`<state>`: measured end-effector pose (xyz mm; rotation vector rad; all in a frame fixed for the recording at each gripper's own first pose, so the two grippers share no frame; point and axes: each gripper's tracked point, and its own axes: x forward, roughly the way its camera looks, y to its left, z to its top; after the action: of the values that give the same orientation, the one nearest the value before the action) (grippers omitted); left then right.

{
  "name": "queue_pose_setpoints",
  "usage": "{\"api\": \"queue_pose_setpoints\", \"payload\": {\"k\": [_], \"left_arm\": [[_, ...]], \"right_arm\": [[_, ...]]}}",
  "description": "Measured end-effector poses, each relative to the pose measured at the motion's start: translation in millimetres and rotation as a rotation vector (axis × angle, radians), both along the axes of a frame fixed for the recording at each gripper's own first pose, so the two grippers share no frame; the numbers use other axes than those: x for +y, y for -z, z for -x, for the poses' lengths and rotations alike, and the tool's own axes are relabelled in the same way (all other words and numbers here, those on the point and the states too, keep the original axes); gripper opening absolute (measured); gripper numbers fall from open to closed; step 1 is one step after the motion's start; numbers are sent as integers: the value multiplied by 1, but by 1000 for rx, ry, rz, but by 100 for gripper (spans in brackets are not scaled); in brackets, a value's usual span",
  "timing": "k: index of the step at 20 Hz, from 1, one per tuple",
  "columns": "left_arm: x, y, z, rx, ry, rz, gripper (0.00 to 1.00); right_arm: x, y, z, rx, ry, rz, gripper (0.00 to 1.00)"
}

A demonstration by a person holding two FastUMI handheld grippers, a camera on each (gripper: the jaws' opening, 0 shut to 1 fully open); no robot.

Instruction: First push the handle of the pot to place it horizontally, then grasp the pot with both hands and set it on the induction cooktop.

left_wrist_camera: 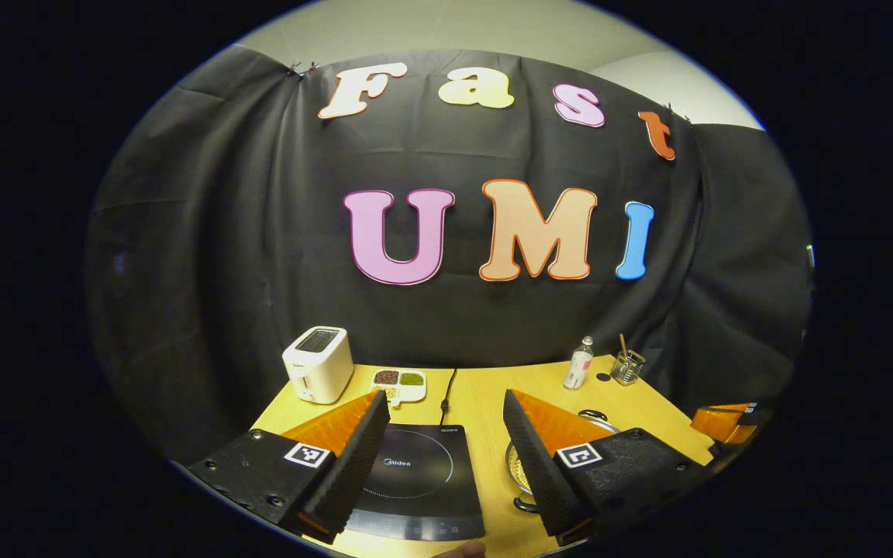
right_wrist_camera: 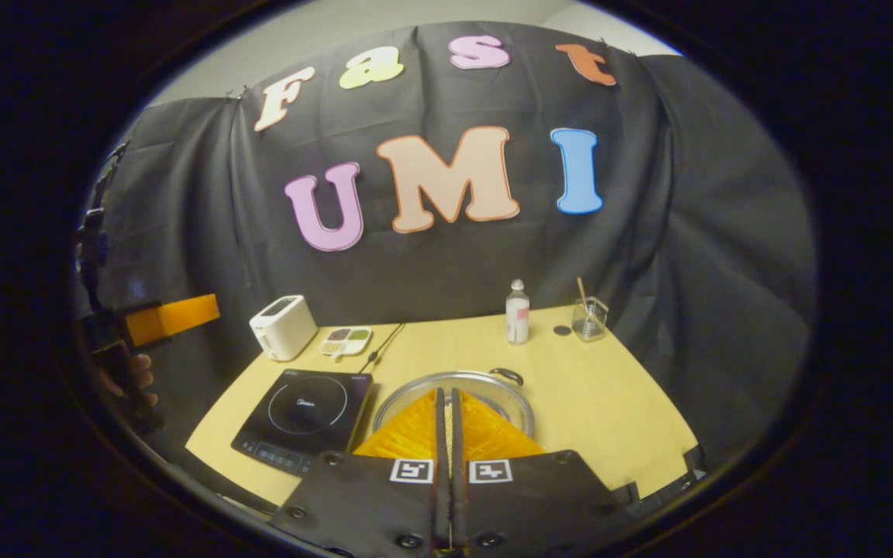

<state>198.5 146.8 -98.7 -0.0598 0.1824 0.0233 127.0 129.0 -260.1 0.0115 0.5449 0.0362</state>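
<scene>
On yellow table (right_wrist_camera: 594, 403), steel pot (right_wrist_camera: 493, 385) sitting just right of induction cooktop (right_wrist_camera: 303, 415). We are holding left gripper (left_wrist_camera: 441, 457) fingers wide apart, right gripper (right_wrist_camera: 446, 422) fingers together, empty, above pot. Judging handle push pending; next move calls for nudging loop handle (right_wrist_camera: 507, 376).

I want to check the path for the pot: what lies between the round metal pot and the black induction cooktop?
In the right gripper view, only a narrow strip of bare yellow wooden table separates the round metal pot from the black induction cooktop.
</scene>
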Motion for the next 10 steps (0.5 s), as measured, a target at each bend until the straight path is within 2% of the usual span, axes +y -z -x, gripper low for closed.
{"api": "queue_pose_setpoints", "payload": {"k": [1, 6, 7, 10], "left_arm": [[5, 3, -6, 1, 22, 1, 91], [21, 31, -40, 21, 126, 8, 91], [23, 38, -43, 39, 141, 15, 91], [32, 52, -54, 60, 173, 39, 91]], "right_arm": [[5, 13, 3, 25, 20, -2, 0], [23, 79, 13, 158, 133, -19, 2], [25, 96, 18, 192, 151, -16, 0], [35, 134, 29, 270, 206, -34, 3]]}}
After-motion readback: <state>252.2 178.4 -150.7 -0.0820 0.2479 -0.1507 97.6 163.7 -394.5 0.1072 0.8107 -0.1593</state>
